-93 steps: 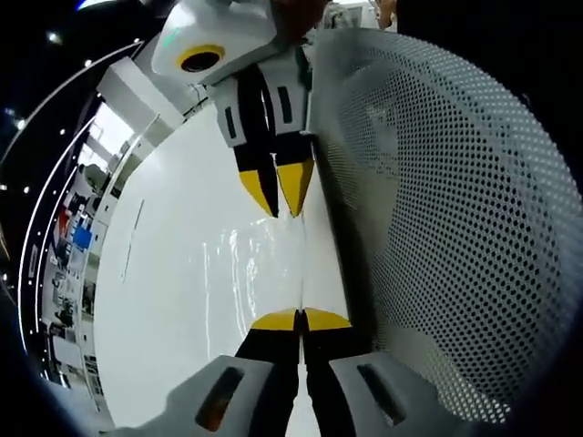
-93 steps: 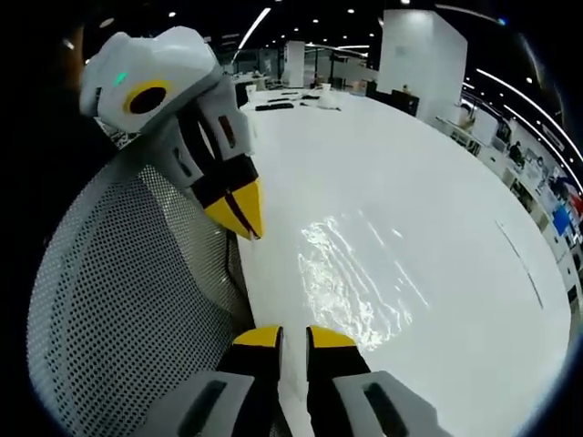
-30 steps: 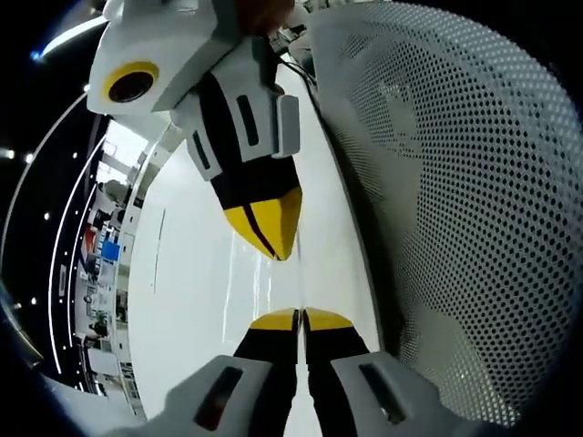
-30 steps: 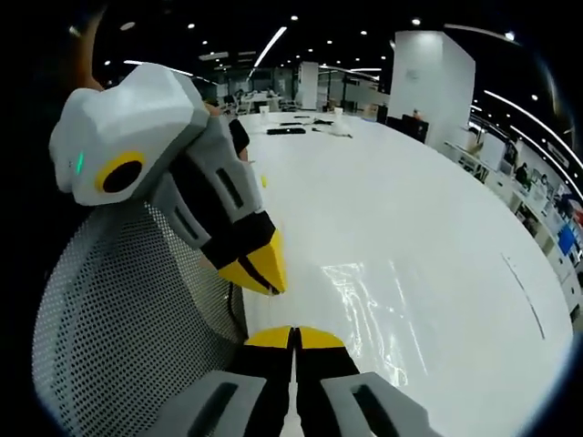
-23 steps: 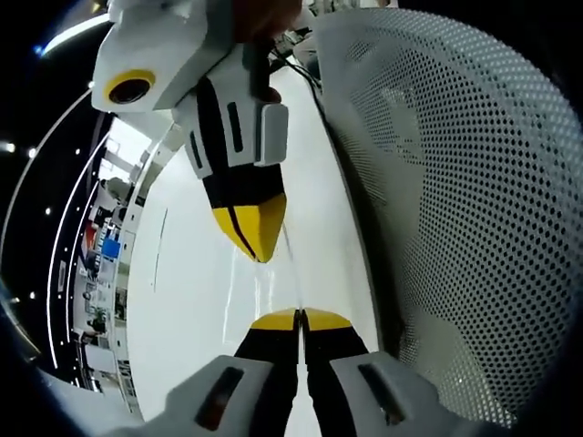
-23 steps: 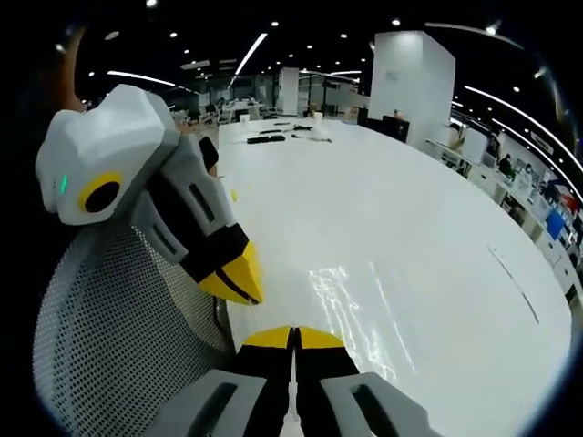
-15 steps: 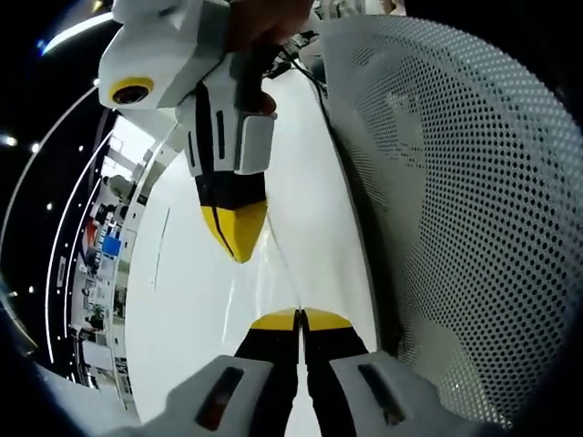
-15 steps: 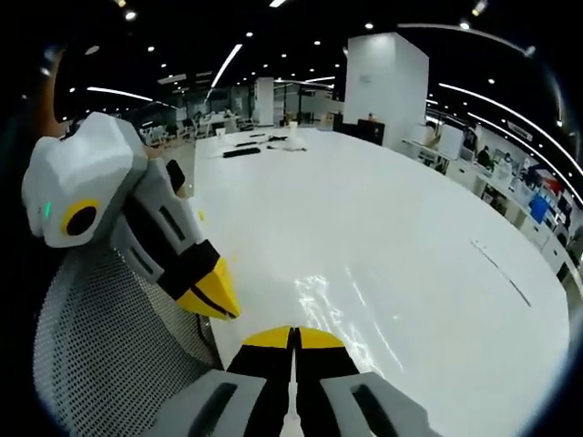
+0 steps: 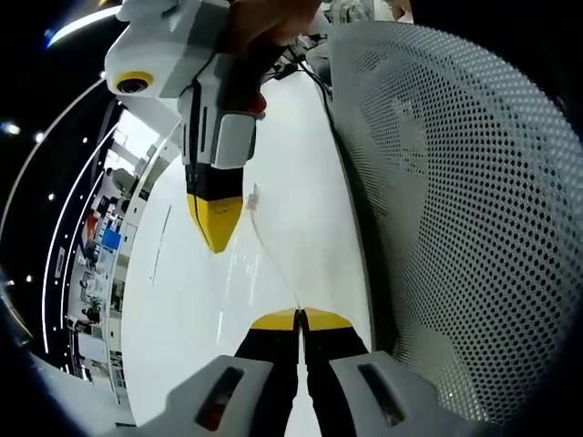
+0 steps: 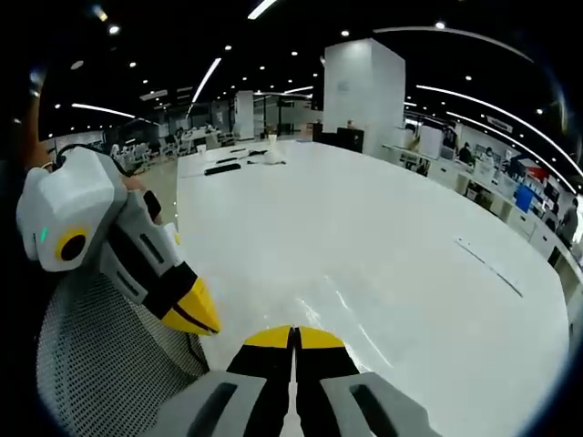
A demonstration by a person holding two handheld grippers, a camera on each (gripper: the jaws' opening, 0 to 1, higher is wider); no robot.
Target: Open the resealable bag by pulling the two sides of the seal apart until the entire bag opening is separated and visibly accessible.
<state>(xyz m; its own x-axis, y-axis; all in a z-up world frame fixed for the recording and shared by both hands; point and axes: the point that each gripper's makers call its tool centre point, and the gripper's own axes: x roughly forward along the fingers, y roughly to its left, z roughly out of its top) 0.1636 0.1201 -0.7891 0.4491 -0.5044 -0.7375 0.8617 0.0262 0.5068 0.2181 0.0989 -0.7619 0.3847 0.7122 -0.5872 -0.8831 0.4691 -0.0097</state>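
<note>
- left gripper view: the left gripper rises from the bottom with its yellow-tipped jaws pressed together, pinching the near edge of the clear resealable bag.
- the bag's film runs as a thin, nearly transparent strip from those jaws up toward the right gripper, which comes down from the top of the view, held by a person's hand.
- the right gripper's jaws look closed here, with a small clear tab of the bag showing just beside its tip; the exact contact is hard to make out.
- the bag hangs above the white table, with a white mesh chair back along the right side of the view.
- right gripper view: the right gripper has its jaws together at the bottom, clamped on a thin edge of the bag, which is almost invisible against the table apart from faint glints.
- the left gripper enters from the left, its jaws closed, its tip near the right gripper's tip but apart from it.
- the mesh chair back sits at lower left, beside the table.
- a large white pillar and ceiling lights stand in the dim hall behind.
</note>
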